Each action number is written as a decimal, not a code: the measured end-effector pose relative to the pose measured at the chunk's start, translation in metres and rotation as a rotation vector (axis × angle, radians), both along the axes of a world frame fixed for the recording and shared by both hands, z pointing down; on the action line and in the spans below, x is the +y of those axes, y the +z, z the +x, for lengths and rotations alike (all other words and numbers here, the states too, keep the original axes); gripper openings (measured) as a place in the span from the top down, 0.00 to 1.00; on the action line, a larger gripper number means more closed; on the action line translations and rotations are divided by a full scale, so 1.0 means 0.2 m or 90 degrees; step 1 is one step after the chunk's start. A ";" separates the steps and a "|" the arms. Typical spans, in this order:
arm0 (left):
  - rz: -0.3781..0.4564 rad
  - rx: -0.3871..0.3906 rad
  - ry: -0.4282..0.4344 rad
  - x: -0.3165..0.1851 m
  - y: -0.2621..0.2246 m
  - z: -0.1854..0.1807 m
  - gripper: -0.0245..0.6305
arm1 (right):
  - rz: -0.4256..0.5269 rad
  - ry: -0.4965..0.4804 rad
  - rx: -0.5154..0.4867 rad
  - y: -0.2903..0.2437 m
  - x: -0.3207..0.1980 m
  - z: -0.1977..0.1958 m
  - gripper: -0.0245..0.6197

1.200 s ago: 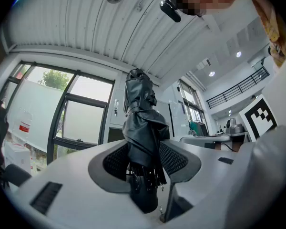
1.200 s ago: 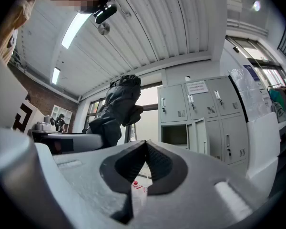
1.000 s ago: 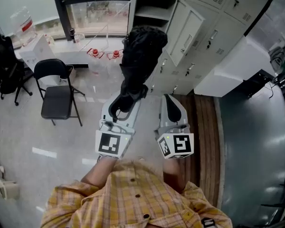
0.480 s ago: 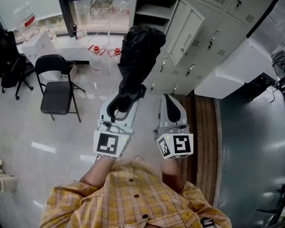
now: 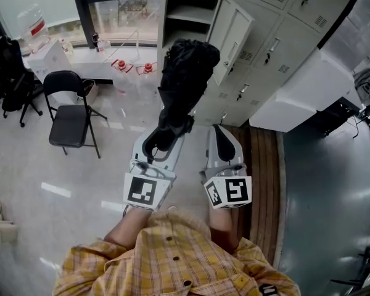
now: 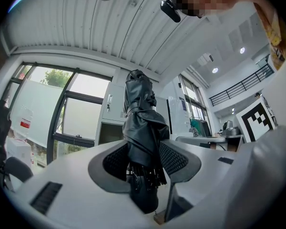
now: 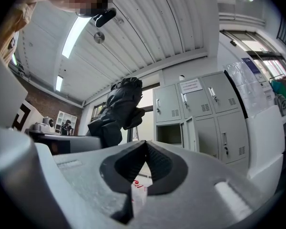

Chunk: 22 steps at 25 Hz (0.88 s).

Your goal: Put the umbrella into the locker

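Seen from the head view, a person in a yellow checked shirt (image 5: 172, 258) holds two claws out over a pale, shiny floor (image 5: 80, 177). The left claw (image 6: 144, 156) is clamped on a folded black umbrella (image 5: 185, 79). Its ribbed pads (image 6: 117, 162) press on the bunched fabric just above the handle end, which hangs below the jaws in the left gripper view. The umbrella rises from that claw toward 12 o'clock, tilted slightly toward 1 o'clock, with its fabric loosely wrapped.

The right claw (image 7: 145, 149) sits at 3 o'clock of the left one, close beside it but apart. Its jaws are pressed together at the tips and hold nothing.

A bank of grey lockers (image 5: 277, 48) fills the frame from 12 to 2 o'clock. One compartment (image 5: 185, 11) at 12 o'clock stands open, showing a shelf inside, and its door (image 5: 231, 36) is swung out to the right. The umbrella's top lies just below that opening in the frame and has not yet entered it.

A black folding chair (image 5: 71, 113) stands at 9 o'clock on the floor. A window (image 5: 120, 11) is at 11 o'clock.
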<state>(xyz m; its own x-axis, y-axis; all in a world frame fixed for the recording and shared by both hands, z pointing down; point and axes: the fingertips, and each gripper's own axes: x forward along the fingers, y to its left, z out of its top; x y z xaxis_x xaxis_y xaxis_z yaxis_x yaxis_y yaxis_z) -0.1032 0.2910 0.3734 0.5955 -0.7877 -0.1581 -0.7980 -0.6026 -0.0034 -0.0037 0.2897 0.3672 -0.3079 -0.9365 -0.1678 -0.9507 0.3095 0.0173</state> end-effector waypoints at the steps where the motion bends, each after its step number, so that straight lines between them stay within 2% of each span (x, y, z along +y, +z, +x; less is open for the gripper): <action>1: -0.008 0.006 0.002 0.01 0.00 0.03 0.67 | -0.002 0.000 -0.002 0.01 -0.01 0.03 0.97; 4: -0.041 0.032 -0.002 0.02 -0.02 0.07 0.67 | -0.007 0.001 0.003 0.02 -0.02 0.07 0.97; 12: -0.049 0.028 -0.009 -0.10 0.06 0.11 0.67 | -0.002 -0.013 0.012 0.04 -0.12 0.07 0.97; 16: -0.059 0.034 -0.012 -0.25 0.09 0.14 0.67 | -0.007 -0.012 0.033 0.07 -0.27 0.09 0.97; 22: -0.039 0.037 -0.016 -0.58 0.09 0.20 0.67 | 0.007 -0.010 0.036 0.05 -0.59 0.18 0.97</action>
<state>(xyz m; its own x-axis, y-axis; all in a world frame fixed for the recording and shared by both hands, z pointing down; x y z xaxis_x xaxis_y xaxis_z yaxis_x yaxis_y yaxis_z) -0.0623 0.1742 0.3906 0.5672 -0.8111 -0.1427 -0.8103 -0.5806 0.0790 0.0316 0.1713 0.3770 -0.3318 -0.9298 -0.1593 -0.9432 0.3239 0.0744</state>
